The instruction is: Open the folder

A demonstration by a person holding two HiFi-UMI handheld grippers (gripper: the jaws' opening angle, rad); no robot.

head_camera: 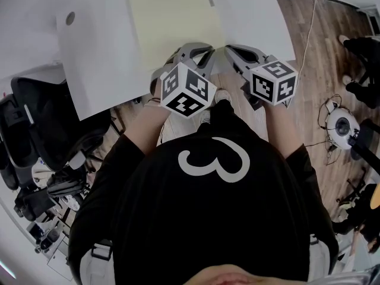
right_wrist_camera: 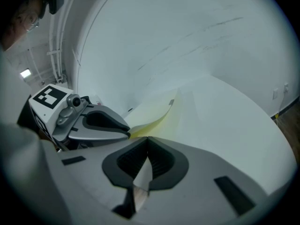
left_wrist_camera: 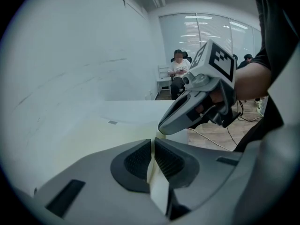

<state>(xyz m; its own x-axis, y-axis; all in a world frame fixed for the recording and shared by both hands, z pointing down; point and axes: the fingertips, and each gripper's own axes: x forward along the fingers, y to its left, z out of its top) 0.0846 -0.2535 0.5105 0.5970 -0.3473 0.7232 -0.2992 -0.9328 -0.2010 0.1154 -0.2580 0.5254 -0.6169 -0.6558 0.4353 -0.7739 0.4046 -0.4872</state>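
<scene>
A pale yellow folder [head_camera: 175, 16] lies on the white table [head_camera: 255, 16], its near edge toward me. My left gripper [head_camera: 199, 51] is shut on that near edge; in the left gripper view a pale yellow sheet edge [left_wrist_camera: 157, 182] sits pinched between the pads of the left gripper [left_wrist_camera: 152, 146]. Close beside it to the right, my right gripper [head_camera: 234, 51] is shut on a thin pale sheet at the same edge, seen between the pads of the right gripper [right_wrist_camera: 147, 146]. The folder's yellow cover [right_wrist_camera: 152, 114] curls up slightly between the two grippers.
A large white sheet [head_camera: 95, 58] lies left of the folder with a small round mark. A black office chair [head_camera: 35, 117] stands at the left. Wood floor [head_camera: 314, 58] with cables and a round device [head_camera: 341, 124] is at the right. A seated person [left_wrist_camera: 178, 71] is far off.
</scene>
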